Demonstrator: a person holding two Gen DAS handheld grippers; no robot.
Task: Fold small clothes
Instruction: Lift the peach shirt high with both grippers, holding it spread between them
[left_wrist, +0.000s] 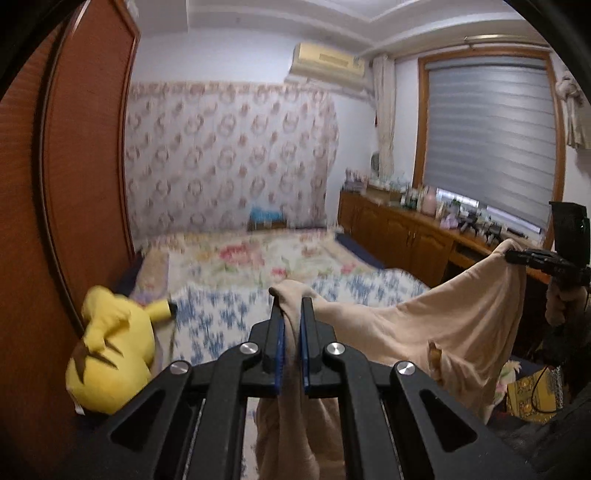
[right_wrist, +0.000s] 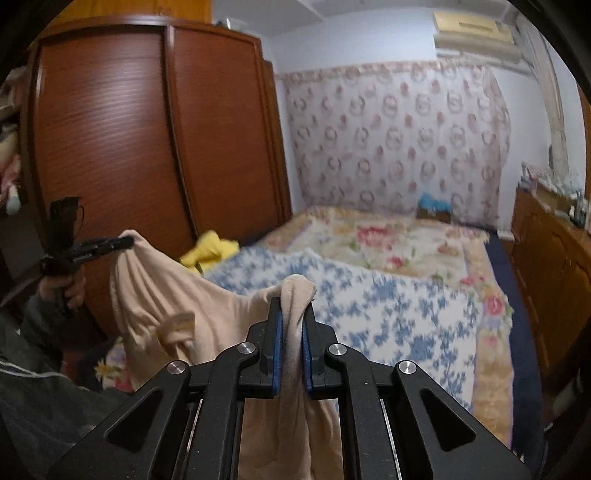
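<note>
**Beige garment held up at two corners, over bed**

Left wrist view: the left gripper (left_wrist: 291, 306) was clamped on a bunched corner of the beige garment (left_wrist: 436, 325), cloth squeezed btwn the blue pads and hanging below the jaws. The rest of the fabric sagged across to the right gripper (left_wrist: 511, 254), which pinched the far corner, a hand under it. Below lay the bed (left_wrist: 229, 306) w/ a blue-floral cover; a yellow plush toy (left_wrist: 110, 354) sat by the wardrobe (left_wrist: 74, 184).

Right wrist view: the right gripper (right_wrist: 292, 306) was shut on its own corner of the garment (right_wrist: 166, 295), cloth draping down through the jaws. The left gripper (right_wrist: 125, 242) gripped the opposite corner, hand (right_wrist: 62, 291) on its handle. The garment hung in the air btwn them, clear of the bed (right_wrist: 388, 302).

Handling, judged: thin, soft, light cloth; no stiffness, so it droops and creases wherever unsupported. Prob. best held at corners or hem edges, kept taut, then laid flat on the cover before folding. Slack middle could bunch up.
</note>
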